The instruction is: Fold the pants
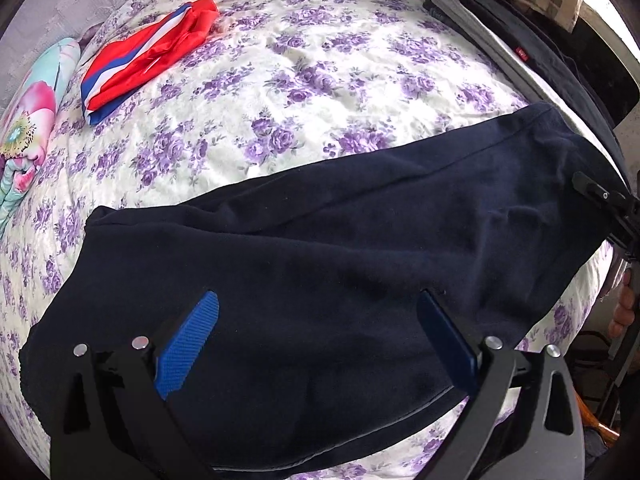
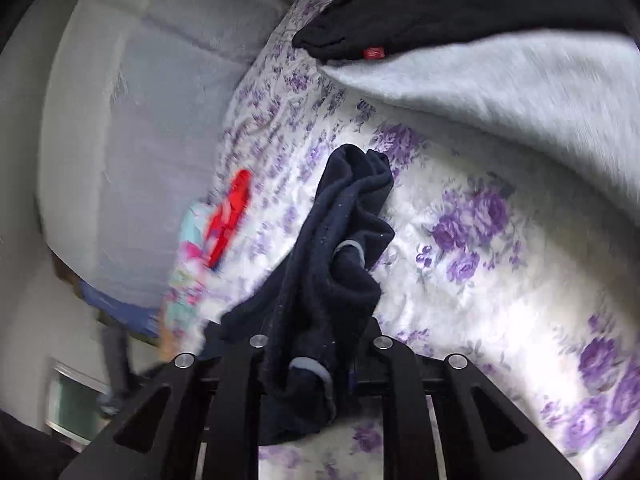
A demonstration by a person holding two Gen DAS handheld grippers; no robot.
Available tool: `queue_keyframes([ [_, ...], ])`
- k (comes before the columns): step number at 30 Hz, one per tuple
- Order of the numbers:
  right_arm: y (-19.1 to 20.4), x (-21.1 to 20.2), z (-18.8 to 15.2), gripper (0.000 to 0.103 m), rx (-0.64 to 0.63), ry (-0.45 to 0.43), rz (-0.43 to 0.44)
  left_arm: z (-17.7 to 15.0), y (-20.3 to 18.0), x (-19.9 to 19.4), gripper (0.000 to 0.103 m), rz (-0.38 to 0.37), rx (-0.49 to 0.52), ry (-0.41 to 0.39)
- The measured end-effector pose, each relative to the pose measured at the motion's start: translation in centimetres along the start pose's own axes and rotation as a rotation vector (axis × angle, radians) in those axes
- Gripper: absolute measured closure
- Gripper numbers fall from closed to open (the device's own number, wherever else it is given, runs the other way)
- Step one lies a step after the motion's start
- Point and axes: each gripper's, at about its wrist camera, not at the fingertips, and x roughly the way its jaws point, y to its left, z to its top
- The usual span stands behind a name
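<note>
The navy pants (image 1: 320,248) lie stretched across a bedspread with purple flowers (image 1: 320,80), running from lower left to upper right. My left gripper (image 1: 320,340) hovers just above their near part, open, with its blue pads (image 1: 188,344) spread wide and only cloth beneath. At the pants' right end, a black part of my right gripper (image 1: 594,192) shows at the cloth's edge. In the right wrist view the right gripper (image 2: 316,360) is shut on a bunched fold of the pants (image 2: 340,240). The fabric rises out of the jaws and hides the fingertips.
A folded red, white and blue cloth (image 1: 148,56) and a rolled flowery quilt (image 1: 28,128) lie at the far left. A stack of dark and grey garments (image 1: 520,52) sits along the bed's right edge, seen as grey cloth (image 2: 500,92) under black cloth. A hand (image 1: 624,312) shows at the right.
</note>
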Motion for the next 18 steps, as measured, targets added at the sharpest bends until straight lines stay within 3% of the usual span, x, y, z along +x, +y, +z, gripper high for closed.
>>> queue_keyframes([
  [2, 0.9, 0.4, -0.2, 0.054, -0.08, 0.021, -0.156, 0.0, -0.1, 0.0, 0.006, 0.0, 0.001, 0.004],
  [3, 0.5, 0.2, -0.6, 0.039, -0.058, 0.023, -0.124, -0.1, -0.3, -0.1, 0.006, 0.0, 0.006, -0.001],
  [7, -2.5, -2.3, -1.8, 0.035, 0.079, -0.067, 0.027, -0.3, -0.5, -0.8, 0.006, 0.008, 0.03, -0.012],
  [11, -3.9, -2.4, -1.5, 0.035, 0.054, -0.138, 0.082, -0.4, -0.8, -0.4, 0.006, 0.008, 0.033, 0.013],
  [12, -3.7, -1.9, -1.2, 0.039, 0.029, -0.123, 0.077, -0.4, -1.0, -0.3, 0.006, 0.012, 0.039, 0.02],
  [13, -3.3, -1.5, -0.7, 0.064, 0.026, -0.085, 0.1, -0.4, -1.3, -0.3, 0.006, 0.011, 0.049, 0.024],
  [14, -2.8, -1.4, -0.1, 0.079, 0.03, -0.046, 0.131, -0.4, -1.6, -0.4, 0.006, 0.009, 0.058, 0.022],
  [15, -1.9, -2.0, 0.4, 0.087, 0.014, -0.04, 0.144, -0.4, -1.9, -0.6, 0.006, 0.01, 0.069, 0.017],
  [18, 1.4, -4.9, 1.2, 0.087, -0.079, -0.054, 0.216, -0.3, -2.3, -1.1, 0.006, -0.006, 0.078, 0.003],
])
